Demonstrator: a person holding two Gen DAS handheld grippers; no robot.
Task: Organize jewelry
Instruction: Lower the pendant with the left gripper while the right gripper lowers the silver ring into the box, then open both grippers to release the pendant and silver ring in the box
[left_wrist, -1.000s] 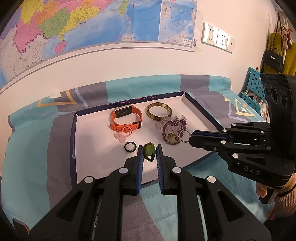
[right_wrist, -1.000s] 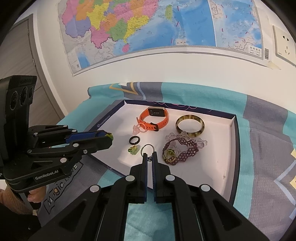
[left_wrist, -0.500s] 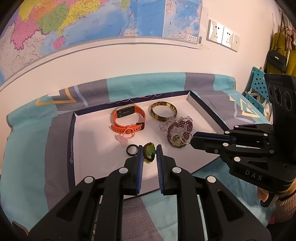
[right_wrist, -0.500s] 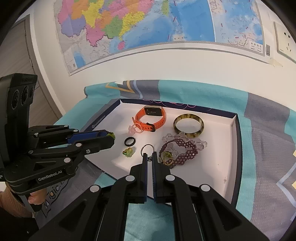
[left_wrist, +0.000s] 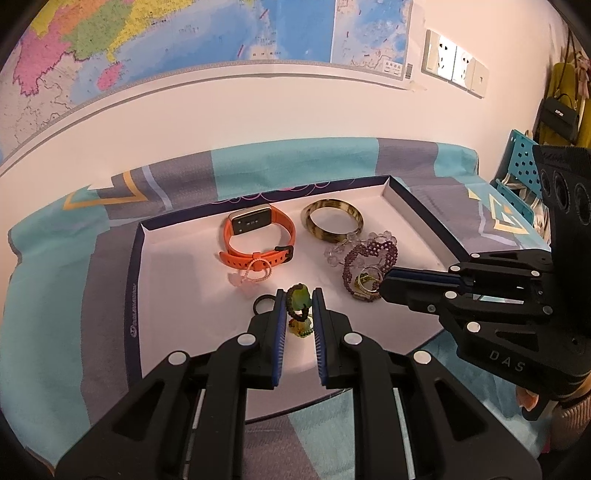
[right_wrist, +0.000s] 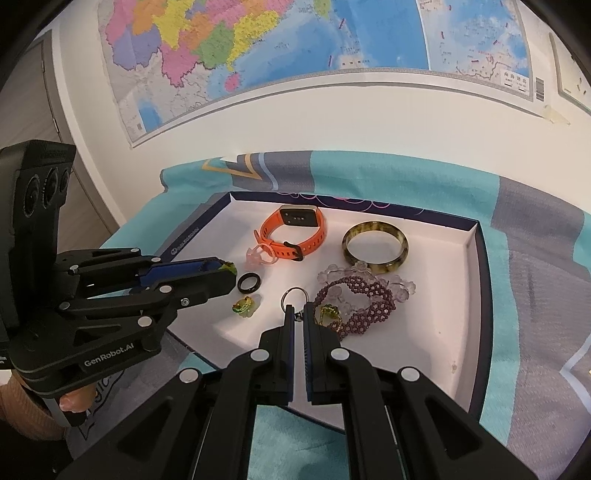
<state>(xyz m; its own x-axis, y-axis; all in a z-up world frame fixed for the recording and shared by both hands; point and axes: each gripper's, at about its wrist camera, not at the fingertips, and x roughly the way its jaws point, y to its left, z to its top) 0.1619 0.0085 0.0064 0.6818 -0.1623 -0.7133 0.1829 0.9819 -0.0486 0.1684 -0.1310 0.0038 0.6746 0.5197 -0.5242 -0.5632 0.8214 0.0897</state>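
Two grippers over the jewelry tray (left_wrist: 137, 258).
Left gripper (left_wrist: 300, 295) clamps a green ring (left_wrist: 297, 297) at frame centre; right gripper (right_wrist: 298, 312) pinches a silver ring (right_wrist: 294, 297), lower centre, above the white tray floor.

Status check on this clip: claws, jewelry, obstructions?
Left claw shut on green ring. Right claw shut on silver ring. Both above tray. Nothing blocking.
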